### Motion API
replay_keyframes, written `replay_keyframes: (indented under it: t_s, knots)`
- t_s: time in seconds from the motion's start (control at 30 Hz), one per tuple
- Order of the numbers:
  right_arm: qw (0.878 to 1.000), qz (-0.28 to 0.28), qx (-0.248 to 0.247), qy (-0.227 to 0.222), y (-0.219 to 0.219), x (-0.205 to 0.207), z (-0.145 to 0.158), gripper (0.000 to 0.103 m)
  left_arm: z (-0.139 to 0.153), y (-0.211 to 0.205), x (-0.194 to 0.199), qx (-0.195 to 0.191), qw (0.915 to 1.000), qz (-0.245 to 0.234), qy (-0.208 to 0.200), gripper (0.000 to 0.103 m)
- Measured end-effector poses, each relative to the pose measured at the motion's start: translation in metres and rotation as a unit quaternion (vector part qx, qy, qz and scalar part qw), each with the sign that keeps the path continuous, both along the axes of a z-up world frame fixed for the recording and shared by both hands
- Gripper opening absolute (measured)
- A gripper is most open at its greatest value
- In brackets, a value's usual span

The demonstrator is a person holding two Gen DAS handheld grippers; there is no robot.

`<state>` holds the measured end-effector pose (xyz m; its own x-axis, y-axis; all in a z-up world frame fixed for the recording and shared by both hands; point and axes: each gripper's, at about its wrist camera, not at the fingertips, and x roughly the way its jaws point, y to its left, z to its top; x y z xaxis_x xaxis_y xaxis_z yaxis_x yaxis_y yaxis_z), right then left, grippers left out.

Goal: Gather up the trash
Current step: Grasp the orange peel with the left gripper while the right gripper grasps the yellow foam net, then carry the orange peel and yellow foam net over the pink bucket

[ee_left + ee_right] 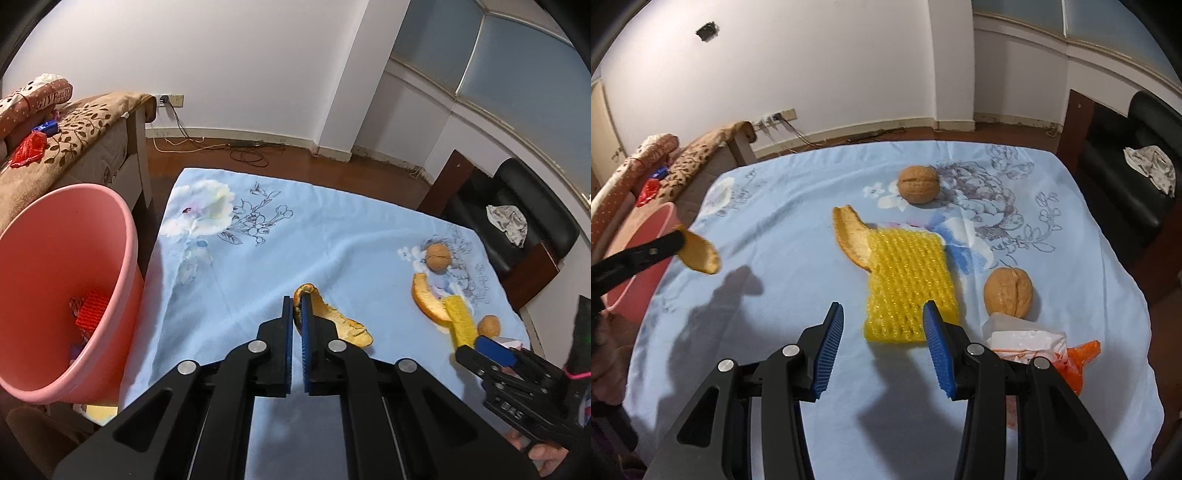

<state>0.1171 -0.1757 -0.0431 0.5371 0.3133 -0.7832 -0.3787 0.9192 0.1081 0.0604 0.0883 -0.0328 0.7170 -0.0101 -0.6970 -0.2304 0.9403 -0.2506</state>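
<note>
Orange peel (325,314) is pinched at its far tip by the left gripper (298,306), right of the pink bin (122,236), while the right gripper (882,317), jaws apart and empty, faces the yellow foam net (908,280) just ahead.

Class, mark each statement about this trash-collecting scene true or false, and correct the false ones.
1. The left claw is shut on a piece of orange peel. True.
2. The right claw grips the yellow foam net. False: it is open, with the net's near end between its fingers.
3. The pink bin is empty. False: red trash lies inside.
4. Two walnuts lie on the blue cloth. True.
</note>
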Motion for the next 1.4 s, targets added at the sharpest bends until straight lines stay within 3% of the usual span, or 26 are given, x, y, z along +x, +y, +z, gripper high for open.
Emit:
replay_keyframes:
  t_s: [0.1, 0.27, 0.73, 1.4]
  knots:
    - [1.000, -0.011, -0.020, -0.003, -0.002, 0.004, -0.002, 0.037, 0.004, 0.000, -0.005, -0.003, 1.0000, -0.001, -0.003, 0.003]
    - [1.000, -0.018, -0.011, 0.004, -0.010, 0.005, -0.001, 0.010, 0.009, 0.002, -0.012, -0.005, 0.9999, 0.002, -0.012, 0.003]
    - [0.998, 0.024, 0.051, -0.029, 0.006, -0.013, 0.045, 0.008, 0.034, 0.017, -0.034, 0.020, 0.9980, 0.037, -0.047, 0.003]
    - [0.975, 0.169, 0.141, -0.017, 0.136, -0.026, 0.095, 0.008, 0.057, 0.087, -0.089, 0.072, 0.9818, 0.163, -0.067, 0.003]
